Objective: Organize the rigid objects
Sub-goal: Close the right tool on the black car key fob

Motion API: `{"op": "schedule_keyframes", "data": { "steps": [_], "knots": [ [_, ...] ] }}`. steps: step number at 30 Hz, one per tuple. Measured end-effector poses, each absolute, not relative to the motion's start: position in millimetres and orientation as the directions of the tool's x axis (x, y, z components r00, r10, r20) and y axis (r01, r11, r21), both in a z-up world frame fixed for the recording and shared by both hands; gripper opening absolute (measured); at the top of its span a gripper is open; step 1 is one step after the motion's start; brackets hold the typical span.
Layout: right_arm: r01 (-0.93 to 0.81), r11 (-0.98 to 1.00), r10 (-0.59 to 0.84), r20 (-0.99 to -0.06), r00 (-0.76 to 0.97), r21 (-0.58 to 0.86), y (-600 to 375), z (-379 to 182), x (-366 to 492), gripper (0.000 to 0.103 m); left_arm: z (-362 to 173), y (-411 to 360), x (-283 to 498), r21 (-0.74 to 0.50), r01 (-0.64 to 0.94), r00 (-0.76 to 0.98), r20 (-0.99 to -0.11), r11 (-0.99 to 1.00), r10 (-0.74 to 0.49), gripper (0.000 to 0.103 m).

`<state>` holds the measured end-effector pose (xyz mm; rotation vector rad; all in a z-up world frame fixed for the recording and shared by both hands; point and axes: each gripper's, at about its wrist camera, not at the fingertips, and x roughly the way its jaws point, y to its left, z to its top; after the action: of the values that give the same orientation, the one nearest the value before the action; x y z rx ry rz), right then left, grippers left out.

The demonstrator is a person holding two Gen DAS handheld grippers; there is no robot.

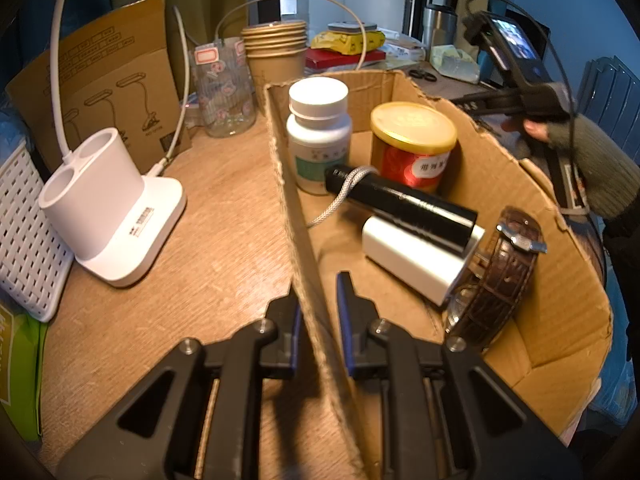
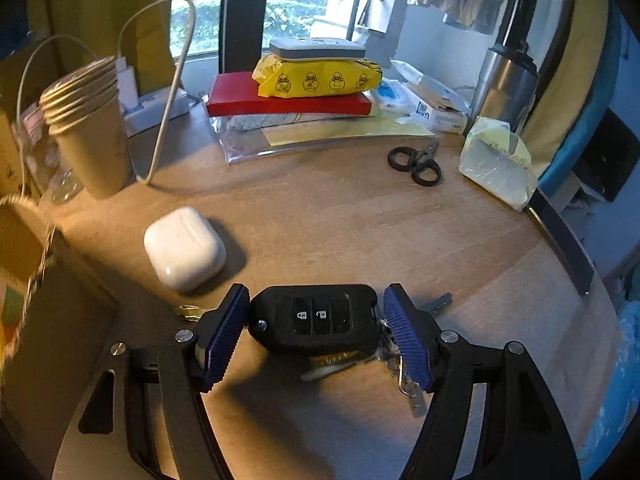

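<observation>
Wooden desk point(image 2: 340, 216), one cardboard box point(image 1: 560, 264) wall clamped by left gripper point(image 1: 318, 312), right gripper point(image 2: 316, 328) spread around one car key point(image 2: 316, 320), one earbud case point(image 2: 184, 248)

Our left gripper point(image 1: 318, 312) points steeply downward, its 2 blue-padded fingers point(image 1: 345, 320) drawn close and clamped on a thin cardboard wall point(image 1: 308, 264) that runs between them. Our right gripper point(image 2: 316, 332) also tilts downward, its 2 ribbed blue pads point(image 2: 408, 344) spread wide and pressing on nothing. In the left view, our right hand point(image 1: 536, 130), in a knit sleeve, grasps that gripper's handle.
</observation>
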<state>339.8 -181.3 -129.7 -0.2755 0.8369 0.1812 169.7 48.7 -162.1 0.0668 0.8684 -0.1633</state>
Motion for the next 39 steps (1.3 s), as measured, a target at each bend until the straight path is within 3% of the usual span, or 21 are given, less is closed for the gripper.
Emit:
{"op": "schedule_keyframes", "data": {
  "steps": [9,19,23,29,36,39],
  "knots": [
    [-0.253,0.953,0.049,-0.734,0.678,-0.169,-224,-127,308,0.073,-162,49,170,-0.008,0.170,0.635,-0.764,0.985,-0.115,0.017],
    [-0.029,0.989,0.128,-0.725,0.677,0.148,-285,-114,289,0.073,-162,49,170,-0.008,0.170,0.635,-0.764,0.985,-0.116,0.017],
    [0.028,0.984,0.118,-0.766,0.632,0.175,-279,-123,300,0.073,-162,49,170,-0.008,0.170,0.635,-0.764,0.985,-0.115,0.017],
    [0.027,0.992,0.077,-0.771,0.632,0.121,-252,-129,317,0.073,-162,49,170,-0.008,0.170,0.634,-0.764,0.985,-0.116,0.017],
    [-0.050,0.994,-0.039,-0.769,0.638,-0.093,-209,-139,328,0.073,-162,49,170,-0.008,0.170,0.635,-0.764,0.985,-0.115,0.017],
    [-0.053,0.990,-0.064,-0.758,0.649,-0.129,-205,-140,327,0.063,-162,49,170,-0.007,0.170,0.635,-0.764,0.985,-0.115,0.017]
  ]
}}
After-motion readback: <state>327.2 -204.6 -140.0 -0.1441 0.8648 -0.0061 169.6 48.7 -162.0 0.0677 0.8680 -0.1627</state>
